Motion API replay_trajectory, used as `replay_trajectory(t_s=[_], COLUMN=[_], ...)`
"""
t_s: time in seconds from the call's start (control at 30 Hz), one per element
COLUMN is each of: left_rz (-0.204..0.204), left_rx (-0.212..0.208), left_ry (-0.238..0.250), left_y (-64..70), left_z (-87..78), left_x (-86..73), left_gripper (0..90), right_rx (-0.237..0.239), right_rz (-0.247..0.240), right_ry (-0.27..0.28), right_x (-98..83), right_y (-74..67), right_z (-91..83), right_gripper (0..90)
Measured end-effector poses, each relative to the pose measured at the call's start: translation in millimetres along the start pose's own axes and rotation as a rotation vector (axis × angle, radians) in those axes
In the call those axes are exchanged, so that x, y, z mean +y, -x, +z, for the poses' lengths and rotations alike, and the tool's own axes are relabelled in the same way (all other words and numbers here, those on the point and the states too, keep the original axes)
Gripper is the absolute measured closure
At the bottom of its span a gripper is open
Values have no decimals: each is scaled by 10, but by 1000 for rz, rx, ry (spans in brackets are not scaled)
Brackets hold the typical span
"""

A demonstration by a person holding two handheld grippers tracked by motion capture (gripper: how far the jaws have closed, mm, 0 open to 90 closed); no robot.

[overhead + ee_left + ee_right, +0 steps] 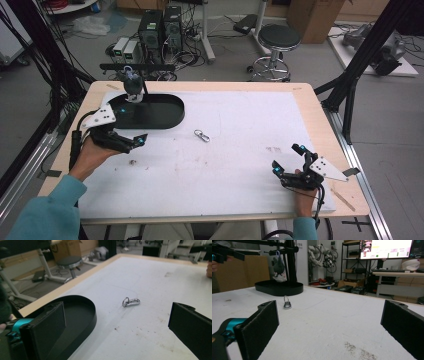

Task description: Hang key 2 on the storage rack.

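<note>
Near the middle of the surface [240,165], the clip [202,135] is lying flat by itself, just right of the black tray [165,117] and touched by nothing. I am holding my left tongs [141,139] wide apart beside the tray's near edge, pointing toward the clip, close to it. I am keeping my right tongs [286,158] spread wide too, low over the near right corner, well apart from the clip. A plush toy [133,85] is hanging over the tray's far end.
</note>
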State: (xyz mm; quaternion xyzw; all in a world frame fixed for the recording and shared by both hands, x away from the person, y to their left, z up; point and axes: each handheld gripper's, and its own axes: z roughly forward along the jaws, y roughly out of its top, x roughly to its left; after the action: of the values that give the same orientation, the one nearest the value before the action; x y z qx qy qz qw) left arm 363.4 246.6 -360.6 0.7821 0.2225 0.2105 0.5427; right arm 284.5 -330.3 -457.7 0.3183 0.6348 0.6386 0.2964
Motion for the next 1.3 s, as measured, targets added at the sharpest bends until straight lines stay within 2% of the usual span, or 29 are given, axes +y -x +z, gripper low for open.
replay_trajectory(t_s=[0.13, 0.2, 0.63, 0.83, 0.97, 1.1, 1.3], left_rz=[23, 21, 67, 99, 112, 118, 140], left_rx=[-6, -11, -79, -100, -116, -133, -181], left_ry=[-28, -36, -110, -148, -183, -197, -225], left_y=[-22, -35, -68, -13, 2, 10, 41], left_z=[126, 180, 616, 855, 995, 1136, 1372], left_x=[93, 130, 356, 419, 465, 518, 560], left_gripper=[17, 17, 17, 17, 17, 17, 17], right_rx=[2, 1, 1, 1, 2, 2, 4], right_rz=[1, 5, -1, 3, 1, 5, 6], right_ry=[0, -3, 2, 0, 3, 0, 1], right_x=[0, 0, 0, 0, 0, 0, 0], right_y=[-4, -4, 4, 2, 5, 1, 2], right_z=[0, -2, 0, -2, 0, -2, -2], right_gripper=[8, 8, 8, 8, 8, 8, 8])
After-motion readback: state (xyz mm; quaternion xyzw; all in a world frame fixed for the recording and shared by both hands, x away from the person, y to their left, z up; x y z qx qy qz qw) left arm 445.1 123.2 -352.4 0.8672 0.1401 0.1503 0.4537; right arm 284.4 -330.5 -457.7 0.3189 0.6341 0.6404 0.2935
